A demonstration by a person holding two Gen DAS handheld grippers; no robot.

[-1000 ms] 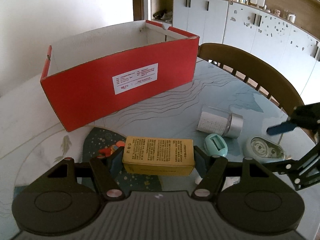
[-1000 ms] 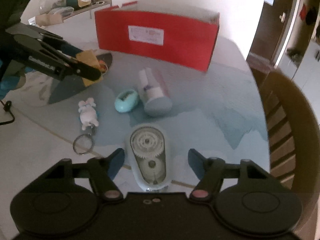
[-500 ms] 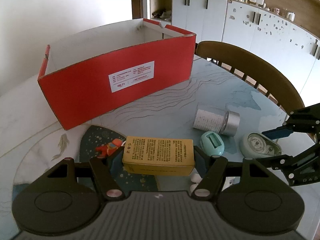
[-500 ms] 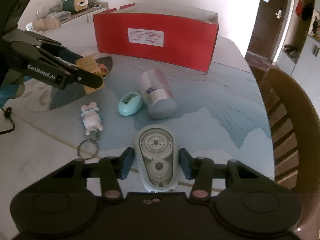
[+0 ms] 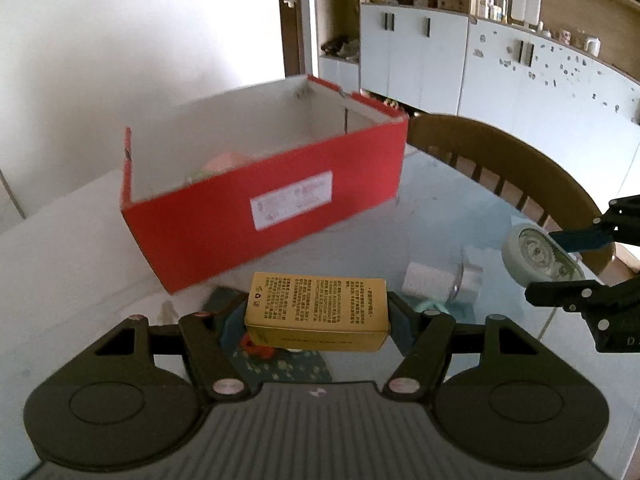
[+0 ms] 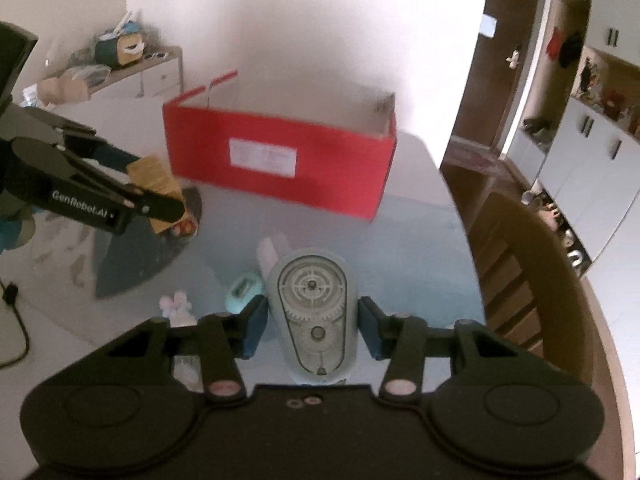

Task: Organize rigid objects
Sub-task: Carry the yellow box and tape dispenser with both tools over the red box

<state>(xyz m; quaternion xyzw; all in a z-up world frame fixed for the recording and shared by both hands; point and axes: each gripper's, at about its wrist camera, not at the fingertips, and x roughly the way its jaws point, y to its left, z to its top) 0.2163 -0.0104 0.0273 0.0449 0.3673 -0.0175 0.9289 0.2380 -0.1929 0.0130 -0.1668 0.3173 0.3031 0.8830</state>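
My left gripper (image 5: 318,320) is shut on a yellow carton (image 5: 318,310) and holds it in the air above the table, short of the open red box (image 5: 264,216). My right gripper (image 6: 312,326) is shut on a pale blue correction-tape dispenser (image 6: 312,312) and holds it lifted off the table; it also shows in the left wrist view (image 5: 538,256). The red box (image 6: 280,168) stands at the far side of the table, with something pink and green inside it. The left gripper with the carton (image 6: 154,180) shows at the left of the right wrist view.
A clear jar with a silver lid (image 5: 440,280) lies on its side on the table. A small teal sharpener (image 6: 244,290) and a bunny keychain (image 6: 176,306) lie near it. A dark round mat (image 6: 140,240) lies under the left gripper. A wooden chair (image 5: 500,164) stands at the right edge.
My right gripper closed on the tape dispenser and lifted it off the table. My left gripper rose with the yellow carton, so the inside of the red box came into view.
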